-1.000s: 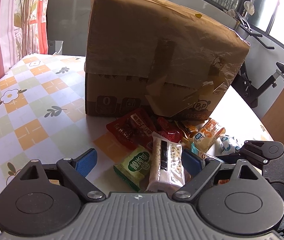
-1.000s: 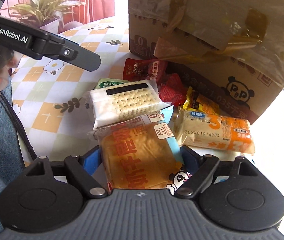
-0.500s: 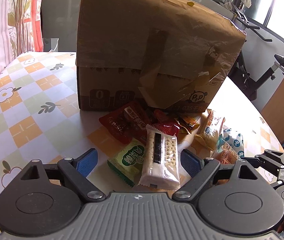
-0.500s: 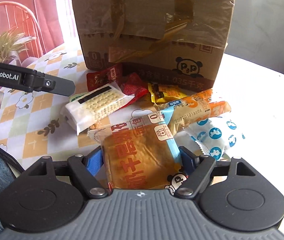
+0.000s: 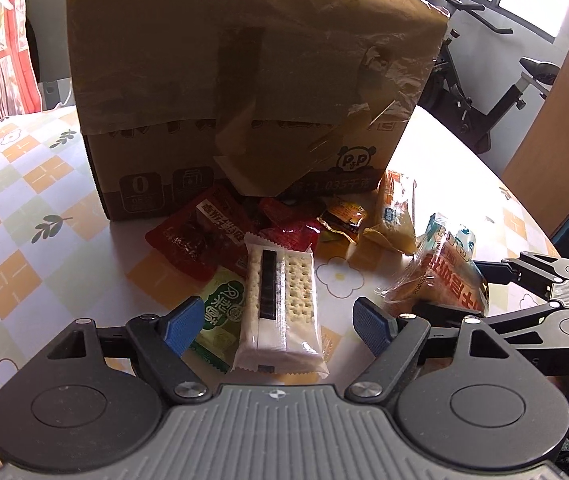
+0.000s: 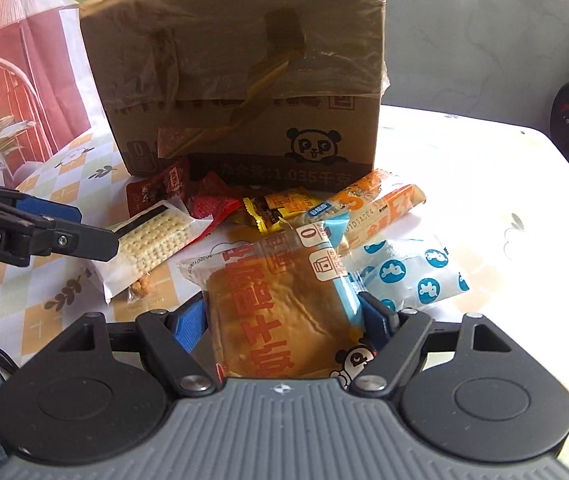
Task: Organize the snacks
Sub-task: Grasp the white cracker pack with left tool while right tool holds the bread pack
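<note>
The right gripper (image 6: 284, 316) pinches the orange toast packet (image 6: 280, 312); the left gripper (image 5: 280, 324), closing, straddles the white cracker pack (image 5: 280, 304) untouched — centre it first.

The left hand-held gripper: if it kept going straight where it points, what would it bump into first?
Most likely the white cracker pack, which lies lengthwise between the open fingers of the left hand-held gripper, partly over a green packet. Beyond it stands the cardboard box. Depth is hard to judge here.
</note>
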The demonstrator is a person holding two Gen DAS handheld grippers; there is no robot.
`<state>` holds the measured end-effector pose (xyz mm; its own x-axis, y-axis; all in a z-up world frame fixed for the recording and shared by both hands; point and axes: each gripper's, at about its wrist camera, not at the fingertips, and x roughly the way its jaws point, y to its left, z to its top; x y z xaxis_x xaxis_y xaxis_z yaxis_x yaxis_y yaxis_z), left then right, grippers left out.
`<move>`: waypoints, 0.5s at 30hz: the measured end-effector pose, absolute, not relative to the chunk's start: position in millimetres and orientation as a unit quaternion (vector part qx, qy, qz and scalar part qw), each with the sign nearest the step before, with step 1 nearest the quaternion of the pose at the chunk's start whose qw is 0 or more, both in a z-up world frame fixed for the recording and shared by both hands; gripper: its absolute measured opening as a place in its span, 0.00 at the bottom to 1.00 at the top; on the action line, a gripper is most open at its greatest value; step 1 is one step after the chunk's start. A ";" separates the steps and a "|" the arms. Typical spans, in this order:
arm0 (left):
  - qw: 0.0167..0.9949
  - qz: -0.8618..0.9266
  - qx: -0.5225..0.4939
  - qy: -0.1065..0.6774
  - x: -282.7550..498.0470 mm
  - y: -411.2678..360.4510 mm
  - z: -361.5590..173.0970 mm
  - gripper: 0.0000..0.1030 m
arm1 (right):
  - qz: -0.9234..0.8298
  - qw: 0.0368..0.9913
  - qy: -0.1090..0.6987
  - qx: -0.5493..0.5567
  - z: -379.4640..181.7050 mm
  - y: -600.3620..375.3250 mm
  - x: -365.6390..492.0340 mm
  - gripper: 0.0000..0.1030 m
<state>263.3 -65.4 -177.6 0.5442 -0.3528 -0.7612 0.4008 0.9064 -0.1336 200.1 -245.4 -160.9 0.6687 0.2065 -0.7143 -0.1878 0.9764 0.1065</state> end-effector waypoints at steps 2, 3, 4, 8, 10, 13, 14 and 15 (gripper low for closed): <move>0.876 -0.224 0.052 0.424 267.7 -75.0 -179.6 0.80 | 0.105 0.914 0.390 0.021 -161.6 -249.3 200.4 0.77; 0.876 -0.227 0.062 0.422 270.2 -79.2 -180.9 0.80 | 0.104 0.915 0.389 0.026 -161.8 -251.3 199.8 0.77; 0.876 -0.229 0.070 0.419 273.4 -83.2 -182.3 0.80 | 0.104 0.915 0.388 0.031 -162.1 -252.6 199.3 0.77; 0.875 -0.236 0.094 0.413 285.1 -99.3 -188.3 0.77 | 0.098 0.916 0.388 0.035 -161.3 -255.7 196.8 0.77; 0.873 -0.237 0.112 0.411 290.0 -107.3 -194.2 0.77 | 0.096 0.916 0.389 0.037 -161.0 -257.3 196.5 0.77; 0.870 -0.234 0.117 0.419 294.7 -113.4 -205.4 0.76 | 0.093 0.915 0.390 0.037 -161.6 -256.3 196.6 0.77; 0.868 -0.233 0.117 0.423 295.2 -114.5 -209.8 0.74 | 0.093 0.915 0.390 0.036 -161.6 -255.4 196.5 0.77; 0.867 -0.233 0.117 0.425 294.4 -115.2 -212.6 0.71 | 0.092 0.915 0.391 0.034 -161.9 -255.0 196.9 0.77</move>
